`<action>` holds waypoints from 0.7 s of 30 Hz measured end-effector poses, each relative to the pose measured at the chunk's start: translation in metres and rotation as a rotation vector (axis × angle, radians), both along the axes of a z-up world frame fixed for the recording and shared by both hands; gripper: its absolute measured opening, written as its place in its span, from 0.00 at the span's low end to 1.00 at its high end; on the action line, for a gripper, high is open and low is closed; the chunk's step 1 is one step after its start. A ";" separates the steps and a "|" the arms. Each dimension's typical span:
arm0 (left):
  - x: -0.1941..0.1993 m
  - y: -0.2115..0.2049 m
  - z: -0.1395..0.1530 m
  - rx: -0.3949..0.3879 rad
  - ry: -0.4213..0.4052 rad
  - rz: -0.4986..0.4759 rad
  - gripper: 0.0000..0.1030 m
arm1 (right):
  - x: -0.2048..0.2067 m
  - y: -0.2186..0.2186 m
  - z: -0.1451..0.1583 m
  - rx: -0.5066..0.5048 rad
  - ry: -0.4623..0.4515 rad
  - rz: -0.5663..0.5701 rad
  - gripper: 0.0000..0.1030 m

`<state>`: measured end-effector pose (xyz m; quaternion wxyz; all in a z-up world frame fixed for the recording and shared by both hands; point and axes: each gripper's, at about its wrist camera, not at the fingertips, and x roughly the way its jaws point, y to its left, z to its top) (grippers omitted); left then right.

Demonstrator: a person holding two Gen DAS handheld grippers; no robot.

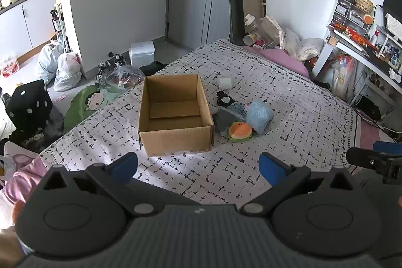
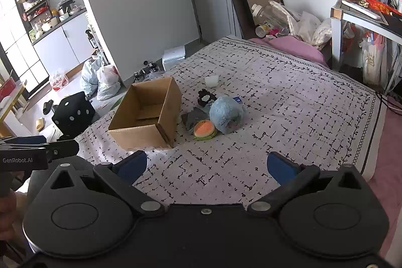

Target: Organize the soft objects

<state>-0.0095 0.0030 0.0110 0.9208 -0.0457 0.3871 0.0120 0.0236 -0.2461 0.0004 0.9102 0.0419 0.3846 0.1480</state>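
Note:
An open, empty cardboard box stands on the patterned bed. Right of it lies a heap of soft things: a fluffy light-blue toy, an orange burger-shaped squishy, a grey cloth piece, a black-and-white item and a white cube farther back. My left gripper is open and empty, held above the bed's near side. My right gripper is open and empty, also short of the heap.
The bed cover spans the middle. A pink pillow and bags lie at the bed's far end. A cluttered desk stands right. Plastic bags and a black dotted cube sit on the floor left.

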 end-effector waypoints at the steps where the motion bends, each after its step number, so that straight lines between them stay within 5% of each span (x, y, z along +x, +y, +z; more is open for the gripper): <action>1: 0.000 0.000 0.000 -0.003 0.000 -0.002 0.99 | 0.000 0.000 0.000 0.000 0.000 0.000 1.00; 21: -0.006 0.001 0.007 0.015 -0.036 -0.008 0.99 | -0.003 -0.002 0.005 -0.035 -0.016 -0.037 1.00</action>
